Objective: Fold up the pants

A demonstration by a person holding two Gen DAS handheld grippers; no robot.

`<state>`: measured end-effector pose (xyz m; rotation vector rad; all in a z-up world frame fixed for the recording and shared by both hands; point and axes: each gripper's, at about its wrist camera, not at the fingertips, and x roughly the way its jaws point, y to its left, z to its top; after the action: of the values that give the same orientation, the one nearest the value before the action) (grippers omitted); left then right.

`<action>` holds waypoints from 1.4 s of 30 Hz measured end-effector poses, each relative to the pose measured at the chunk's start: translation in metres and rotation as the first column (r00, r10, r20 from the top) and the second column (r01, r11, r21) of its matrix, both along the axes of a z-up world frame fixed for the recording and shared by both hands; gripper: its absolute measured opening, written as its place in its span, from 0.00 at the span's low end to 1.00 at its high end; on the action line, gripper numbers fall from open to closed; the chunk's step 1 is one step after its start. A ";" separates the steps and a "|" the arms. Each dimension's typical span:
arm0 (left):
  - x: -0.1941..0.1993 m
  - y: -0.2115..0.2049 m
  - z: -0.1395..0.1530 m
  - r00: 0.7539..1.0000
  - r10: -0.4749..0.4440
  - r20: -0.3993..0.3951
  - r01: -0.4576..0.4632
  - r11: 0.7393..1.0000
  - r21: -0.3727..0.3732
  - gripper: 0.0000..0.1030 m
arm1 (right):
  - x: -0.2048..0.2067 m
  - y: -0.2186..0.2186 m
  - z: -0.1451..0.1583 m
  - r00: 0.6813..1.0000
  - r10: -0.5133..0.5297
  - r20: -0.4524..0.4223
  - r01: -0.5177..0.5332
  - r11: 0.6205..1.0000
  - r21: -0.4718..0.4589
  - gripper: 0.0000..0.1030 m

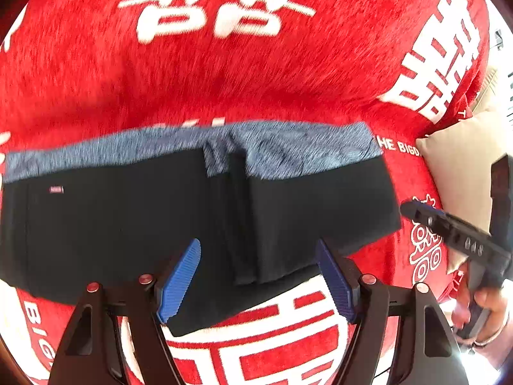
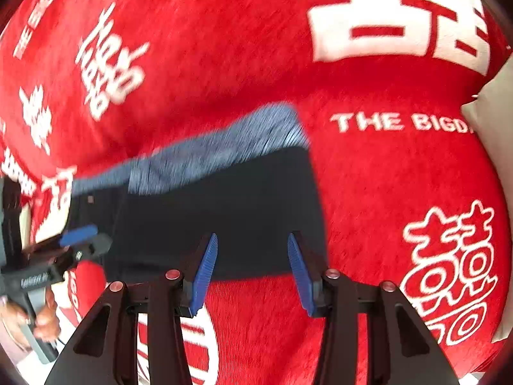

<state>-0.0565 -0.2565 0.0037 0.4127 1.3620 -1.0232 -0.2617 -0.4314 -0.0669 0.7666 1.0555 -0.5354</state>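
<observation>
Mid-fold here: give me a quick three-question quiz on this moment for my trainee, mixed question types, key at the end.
1. True or false: the left gripper is clamped on the black folded pants with the blue-grey waistband.
2. What lies under the pants? A) bare wooden table B) fuzzy red blanket with white characters C) white sheet
3. Fill in: in the right wrist view, the right gripper is open and holds ____.

Key: 1 false, its blue ribbed pads stand apart over the fabric's near edge. 2 B. 3 nothing.

Black pants [image 1: 134, 224] with heathered blue waistband lie folded flat.
</observation>
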 end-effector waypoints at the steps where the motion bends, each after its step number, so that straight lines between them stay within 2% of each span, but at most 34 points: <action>1: -0.001 -0.008 0.003 1.000 0.000 0.014 0.000 1.000 -0.002 0.73 | 0.001 -0.010 0.002 1.000 -0.021 0.006 0.021 1.000 -0.003 0.48; 3: -0.004 -0.024 0.004 0.999 -0.015 0.036 0.015 1.000 -0.012 0.73 | 0.003 -0.028 0.001 0.998 -0.055 0.006 0.055 0.998 0.007 0.44; 4: -0.005 -0.030 0.004 0.999 -0.019 0.048 0.020 1.000 -0.014 0.73 | 0.005 -0.038 -0.001 0.997 -0.077 0.003 0.077 0.997 0.016 0.31; 5: -0.007 -0.039 0.003 0.998 -0.024 0.055 0.025 1.000 -0.019 0.73 | 0.006 -0.046 -0.003 0.996 -0.090 0.004 0.090 0.996 0.024 0.23; 9: -0.017 -0.071 -0.011 0.999 -0.026 0.044 0.027 0.999 -0.026 0.73 | 0.032 -0.076 -0.017 0.992 -0.127 -0.002 0.127 0.991 0.040 0.21; 14: -0.015 -0.070 -0.057 0.999 -0.022 0.025 0.020 0.997 0.079 0.73 | 0.073 -0.098 -0.041 0.997 -0.077 -0.019 0.078 0.994 0.072 0.21; 15: -0.016 -0.066 -0.060 0.999 -0.037 0.032 0.034 0.997 0.074 0.72 | 0.081 -0.100 -0.050 0.997 -0.060 -0.046 0.063 0.995 0.072 0.20; 16: -0.022 -0.065 -0.059 0.994 -0.079 0.072 0.075 0.995 0.065 0.72 | 0.086 -0.101 -0.062 0.995 -0.047 -0.088 0.053 0.997 0.062 0.20; 18: -0.031 -0.066 -0.059 0.984 -0.135 0.117 0.125 0.988 0.087 0.73 | 0.089 -0.105 -0.077 0.992 -0.064 -0.111 0.068 0.997 0.036 0.20; 21: -0.027 -0.064 -0.059 0.988 -0.117 0.097 0.111 0.991 0.069 0.72 | 0.087 -0.111 -0.081 0.986 -0.124 -0.112 0.131 0.990 0.051 0.25; 23: -0.023 -0.062 -0.058 0.993 -0.095 0.075 0.091 0.994 0.055 0.72 | 0.084 -0.109 -0.071 0.985 -0.133 -0.109 0.139 0.989 0.050 0.25; 29: -0.019 -0.044 -0.054 0.993 -0.091 0.078 0.087 0.995 0.048 0.73 | 0.060 -0.058 -0.023 0.996 -0.041 -0.083 0.041 0.999 0.004 0.30; 31: -0.015 -0.033 -0.054 0.994 -0.072 0.085 0.067 0.996 0.062 0.76 | 0.048 -0.034 -0.022 0.996 -0.012 -0.092 0.012 1.000 -0.002 0.42; 32: -0.012 -0.028 -0.058 0.996 -0.051 0.070 0.045 0.995 0.083 0.78 | 0.045 -0.023 -0.026 0.994 -0.004 -0.108 0.004 1.000 0.001 0.52; 35: -0.007 -0.011 -0.055 0.999 0.018 0.041 -0.022 0.995 0.094 0.78 | 0.039 0.004 -0.044 0.988 -0.005 -0.157 -0.001 0.999 -0.036 0.54; 36: -0.004 -0.006 -0.055 0.999 0.034 0.026 -0.036 0.994 0.100 0.78 | 0.038 0.009 -0.044 0.988 -0.013 -0.151 0.004 0.998 -0.063 0.56; 38: 0.001 0.006 -0.053 0.997 0.077 0.014 -0.078 0.991 0.111 0.78 | 0.043 0.014 -0.046 0.988 -0.008 -0.153 -0.004 0.997 -0.076 0.67; 40: 0.006 0.017 -0.055 0.995 0.099 0.007 -0.099 0.988 0.121 0.78 | 0.053 0.017 -0.048 0.984 0.012 -0.178 -0.026 0.997 -0.077 0.71; 42: 0.006 0.026 -0.052 0.993 0.115 0.007 -0.115 0.985 0.128 0.78 | 0.064 0.024 -0.050 0.977 0.028 -0.214 -0.047 0.995 -0.085 0.72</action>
<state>-0.0503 -0.2304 -0.0479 0.4244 1.4404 -0.8441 -0.1977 -0.4075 -0.1164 0.6185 1.2323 -0.6385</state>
